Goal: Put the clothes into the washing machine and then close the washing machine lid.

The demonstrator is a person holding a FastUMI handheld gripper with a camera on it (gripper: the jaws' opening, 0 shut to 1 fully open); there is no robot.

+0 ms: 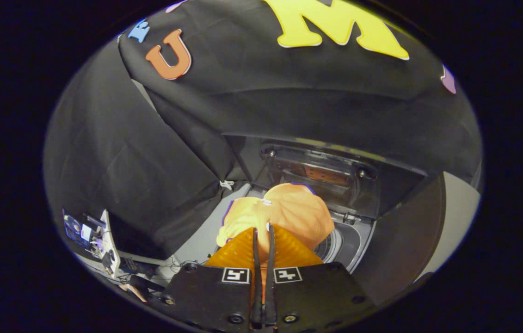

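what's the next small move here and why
Probably lower the gripper toward the drum, then open. The fingers look nearly closed on the orange garment, which hangs bunched just ahead of them over the washer opening, and the lid stands open beyond it. The cloth seems above the opening, not yet inside.

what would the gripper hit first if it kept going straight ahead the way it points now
Most likely the opened lid of the grey top-loading washing machine, beyond the orange garment that the gripper is shut on; depth is hard to judge.
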